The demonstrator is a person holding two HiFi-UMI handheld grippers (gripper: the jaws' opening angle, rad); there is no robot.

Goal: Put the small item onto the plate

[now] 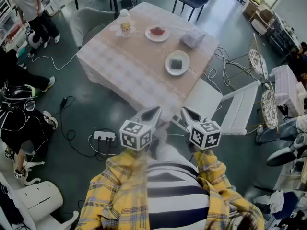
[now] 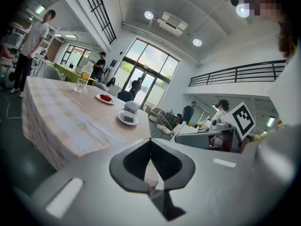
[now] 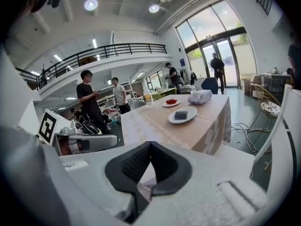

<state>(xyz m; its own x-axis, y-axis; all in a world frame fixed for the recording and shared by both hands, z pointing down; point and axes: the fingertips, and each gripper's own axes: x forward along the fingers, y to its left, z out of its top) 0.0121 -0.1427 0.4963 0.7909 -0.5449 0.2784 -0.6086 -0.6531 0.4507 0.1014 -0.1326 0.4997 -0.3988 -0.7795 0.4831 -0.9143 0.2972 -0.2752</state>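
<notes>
**Small dark item lies on near plate as both tools hang clenched short of the tabletop**

Small dark item (image 1: pixel 177 64) sits inside the near plate (image 1: pixel 168 69), which stands close to the right-hand edge of the cloth-covered tabletop (image 1: pixel 120 61). A second plate (image 1: pixel 148 34) with red pieces (image 1: pixel 157 31), a bottle (image 1: pixel 124 23) and a wrapped pack (image 1: pixel 193 37) stand farther back. The left tool (image 2: pixel 150 147) and the right tool (image 3: pixel 149 149) are both clenched on nothing, jaws pressed tip to tip. They are held low against the person's body, well apart from the table.

Judging by this layout, the item is already where the task wants it, so the main risk is a needless reach. A clenched tool pushed at the plate could slide it toward the nearby edge or knock the item off. The hanging cloth could also catch a jaw and drag the whole setting with it.

Room to approach is tight underfoot. A power strip (image 1: pixel 104 136) and loose cables lie on the floor to the left, and a white chair (image 1: pixel 225 104) stands just beside the table's near corner on the right. The clear path runs straight ahead between them.
</notes>
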